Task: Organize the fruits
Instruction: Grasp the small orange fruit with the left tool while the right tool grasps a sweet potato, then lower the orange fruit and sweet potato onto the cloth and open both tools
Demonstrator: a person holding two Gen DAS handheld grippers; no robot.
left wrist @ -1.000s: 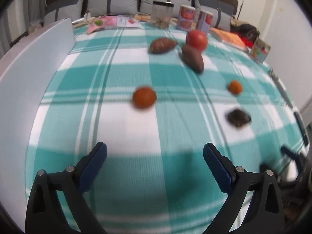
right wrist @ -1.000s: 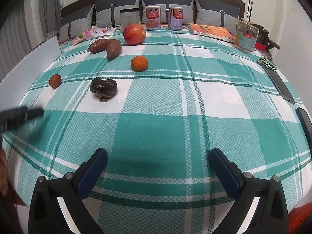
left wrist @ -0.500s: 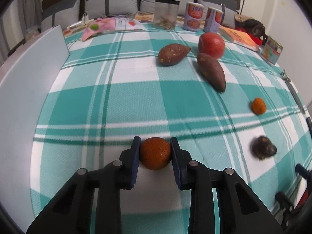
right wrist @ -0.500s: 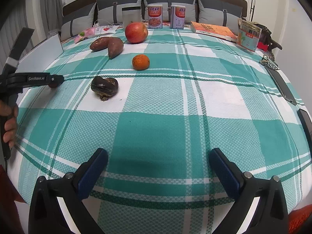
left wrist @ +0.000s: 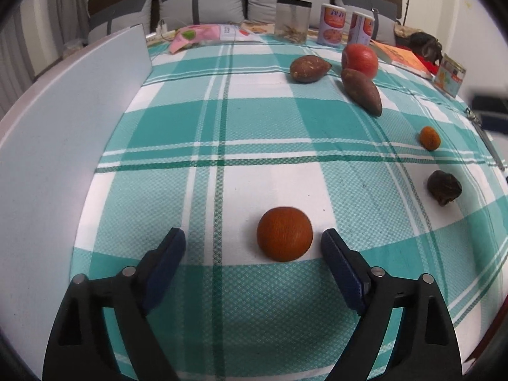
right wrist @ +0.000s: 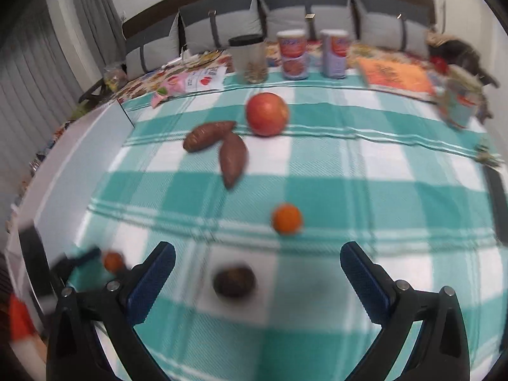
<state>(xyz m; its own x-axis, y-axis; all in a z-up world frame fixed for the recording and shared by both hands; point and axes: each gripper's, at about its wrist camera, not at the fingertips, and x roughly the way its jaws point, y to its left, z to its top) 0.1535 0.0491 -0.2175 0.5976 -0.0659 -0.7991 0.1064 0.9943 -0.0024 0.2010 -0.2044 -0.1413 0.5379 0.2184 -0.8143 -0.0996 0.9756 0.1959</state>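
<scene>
A round orange [left wrist: 284, 233] lies on the checked cloth between the fingers of my left gripper [left wrist: 252, 238]. The jaws are opening and neither pad touches the fruit, which sits closer to the right finger. Farther off lie two sweet potatoes [left wrist: 309, 68] [left wrist: 362, 90], a red apple [left wrist: 359, 57], a small tangerine [left wrist: 429, 138] and a dark wrinkled fruit [left wrist: 444, 187]. My right gripper [right wrist: 257, 250] hangs open and empty above the dark fruit [right wrist: 234, 281], with the tangerine [right wrist: 286, 218] just ahead. Its view is blurred.
A white board [left wrist: 63, 127] stands along the left edge of the cloth. At the back stand a clear jar [left wrist: 292, 20] and two cans [left wrist: 331, 23], with a book [left wrist: 403, 57] and a small box [left wrist: 450, 74] at the right. Grey cushions line the back.
My left gripper shut on the orange half a second ago, then let go and spread wide; the orange rests on the cloth. My right gripper has moved forward and up toward the fruits.
</scene>
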